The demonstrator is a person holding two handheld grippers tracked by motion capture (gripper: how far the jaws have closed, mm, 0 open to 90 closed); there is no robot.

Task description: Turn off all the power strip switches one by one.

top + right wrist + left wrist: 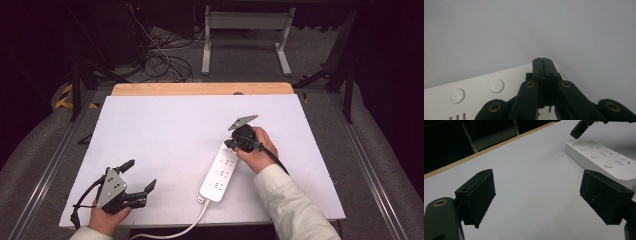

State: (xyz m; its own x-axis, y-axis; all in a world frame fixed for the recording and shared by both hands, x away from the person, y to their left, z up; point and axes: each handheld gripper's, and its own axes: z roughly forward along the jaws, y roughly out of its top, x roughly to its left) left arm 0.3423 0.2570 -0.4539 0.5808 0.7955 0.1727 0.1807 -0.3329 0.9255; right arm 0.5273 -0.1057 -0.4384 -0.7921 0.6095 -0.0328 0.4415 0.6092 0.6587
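High view, white power strip (pixel 220 172) laid right of centre on the white table (pixel 165 130), long axis from 7 to 1 o'clock, cord end at 7, right gripper (pixel 233 145) pressed together over its 1 o'clock end, left gripper (pixel 140 176) spread apart, well away at 9 o'clock; left gripper view, strip (pixel 604 161) seen at 2 o'clock; right gripper view, closed jaws set over the strip (pixel 486 95) corner.

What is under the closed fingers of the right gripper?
The far end of the white power strip lies under the right gripper. The fingers cover that corner, so contact cannot be seen.
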